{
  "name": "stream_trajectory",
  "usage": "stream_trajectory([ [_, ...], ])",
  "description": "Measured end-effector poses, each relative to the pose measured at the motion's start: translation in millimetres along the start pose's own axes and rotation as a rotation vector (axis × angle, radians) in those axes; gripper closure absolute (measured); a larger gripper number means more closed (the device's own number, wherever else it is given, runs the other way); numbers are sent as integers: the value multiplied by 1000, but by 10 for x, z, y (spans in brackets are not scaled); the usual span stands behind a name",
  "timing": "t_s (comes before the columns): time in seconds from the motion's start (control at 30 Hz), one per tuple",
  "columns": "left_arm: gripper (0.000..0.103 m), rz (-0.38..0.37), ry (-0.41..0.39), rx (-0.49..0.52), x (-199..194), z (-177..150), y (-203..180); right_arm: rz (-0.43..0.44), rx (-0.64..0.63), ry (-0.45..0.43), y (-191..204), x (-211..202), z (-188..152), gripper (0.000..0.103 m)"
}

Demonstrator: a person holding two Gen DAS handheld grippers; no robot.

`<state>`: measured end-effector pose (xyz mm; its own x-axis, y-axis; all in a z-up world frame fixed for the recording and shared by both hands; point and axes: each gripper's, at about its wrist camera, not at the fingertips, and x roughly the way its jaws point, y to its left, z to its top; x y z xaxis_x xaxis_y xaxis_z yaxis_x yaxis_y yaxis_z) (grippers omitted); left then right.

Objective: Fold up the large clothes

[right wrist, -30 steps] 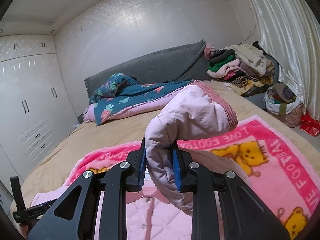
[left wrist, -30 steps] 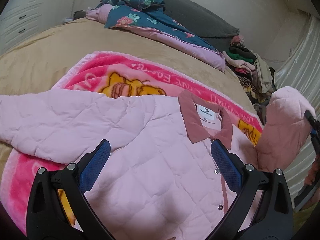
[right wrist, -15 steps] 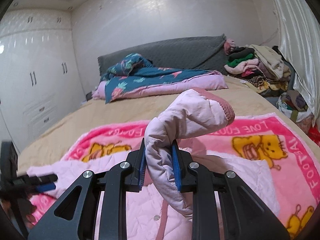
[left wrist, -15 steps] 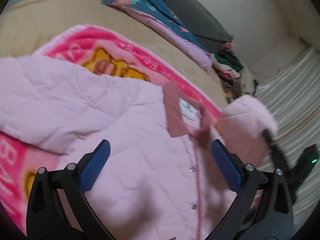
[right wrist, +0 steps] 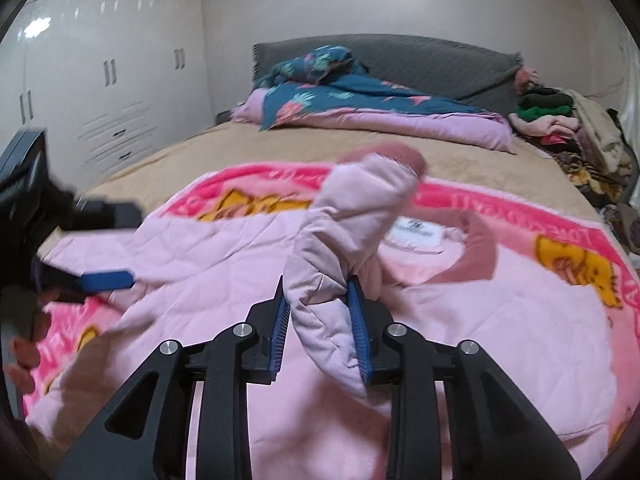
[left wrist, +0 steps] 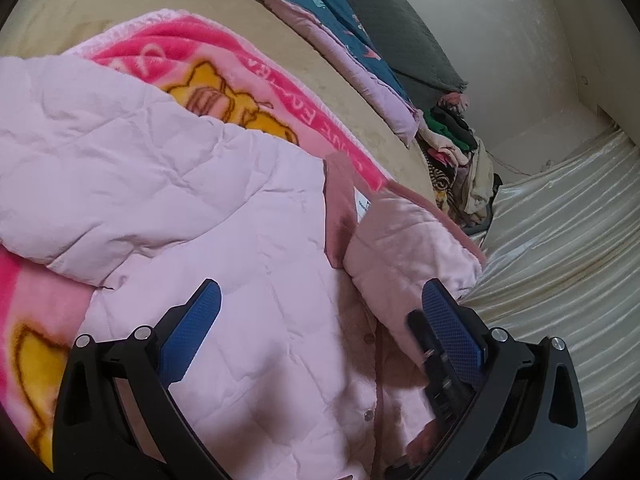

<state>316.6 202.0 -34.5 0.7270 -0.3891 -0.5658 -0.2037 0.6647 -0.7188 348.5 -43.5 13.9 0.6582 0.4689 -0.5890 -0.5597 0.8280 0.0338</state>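
Pink jacket [right wrist: 224, 264]: its sleeve [right wrist: 352, 216] sits between the opening right gripper [right wrist: 320, 320]; left gripper [left wrist: 320, 336] gapes wide, empty.

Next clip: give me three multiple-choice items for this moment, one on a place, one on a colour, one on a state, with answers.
1. Where does the pink jacket lie?
A. on the cartoon blanket
B. on the floor
C. in the wardrobe

2. What colour is the headboard?
A. white
B. grey
C. red

3. What is between the pads of the right tool?
A. nothing
B. the jacket's sleeve
C. a pillow

Answers:
1 A, the blanket's pink border shows around the jacket.
2 B, dark grey behind the bedding.
3 B, the sleeve sits between the pads while the jaws are opening.
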Motion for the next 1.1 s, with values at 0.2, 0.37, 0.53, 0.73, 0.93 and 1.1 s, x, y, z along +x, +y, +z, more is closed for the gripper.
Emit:
stream_trajectory([
  [0.2,9,-20,16,-32,45,-11,63,72,-46,116,225,204,-179,62],
  [0.37,9,-35,59,-45,168,-75,87,133,-34,168,302,191,-265,29],
  [0.53,9,0,127,-20,454,-228,46,127,0,133,89,-130,-285,26],
  [0.73,21,80,130,77,654,-393,-47,10,83,110,-412,-481,-419,26],
  [0.93,78,150,90,258,697,-527,-278,-125,226,123,-1043,-749,-652,26],
  [1.1,81,150,-14,380,461,-453,-486,-215,324,117,-1454,-886,-751,26],
])
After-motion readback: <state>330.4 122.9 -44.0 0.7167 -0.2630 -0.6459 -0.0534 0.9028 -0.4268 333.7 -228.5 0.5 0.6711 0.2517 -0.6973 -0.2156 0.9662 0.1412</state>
